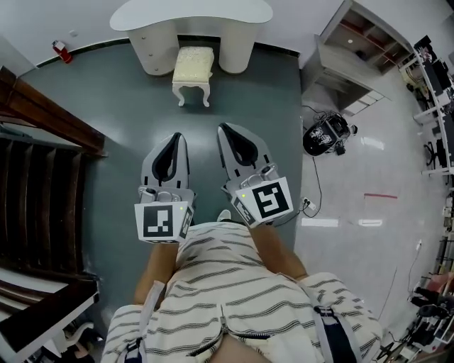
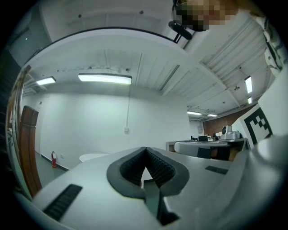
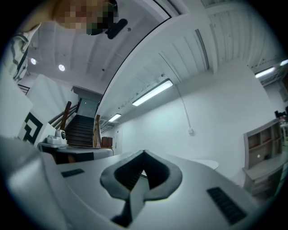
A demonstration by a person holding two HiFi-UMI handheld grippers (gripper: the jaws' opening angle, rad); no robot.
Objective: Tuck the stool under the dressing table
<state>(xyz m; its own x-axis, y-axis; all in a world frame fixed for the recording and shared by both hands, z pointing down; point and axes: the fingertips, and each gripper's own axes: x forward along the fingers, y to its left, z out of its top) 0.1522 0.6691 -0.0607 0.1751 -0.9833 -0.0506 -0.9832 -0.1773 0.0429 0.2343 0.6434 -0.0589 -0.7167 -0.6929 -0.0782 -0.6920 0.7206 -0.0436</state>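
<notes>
The white dressing table (image 1: 142,15) stands against the far wall in the head view, with a curved top and two pedestals. A cream cushioned stool (image 1: 193,65) on white legs stands in front of the gap between the pedestals, mostly outside it. My left gripper (image 1: 176,135) and right gripper (image 1: 222,126) are held side by side close to the person's body, well short of the stool. Both are shut with nothing between the pads. The left gripper view shows its shut gripper (image 2: 145,149) before the tabletop (image 2: 96,157). In the right gripper view the gripper (image 3: 144,153) is shut too.
A dark wooden staircase (image 1: 42,177) runs along the left. A red fire extinguisher (image 1: 62,51) sits by the far wall. A shelf unit (image 1: 362,49) and a black bag with cables (image 1: 326,135) lie to the right. Grey floor (image 1: 120,120) stretches between me and the stool.
</notes>
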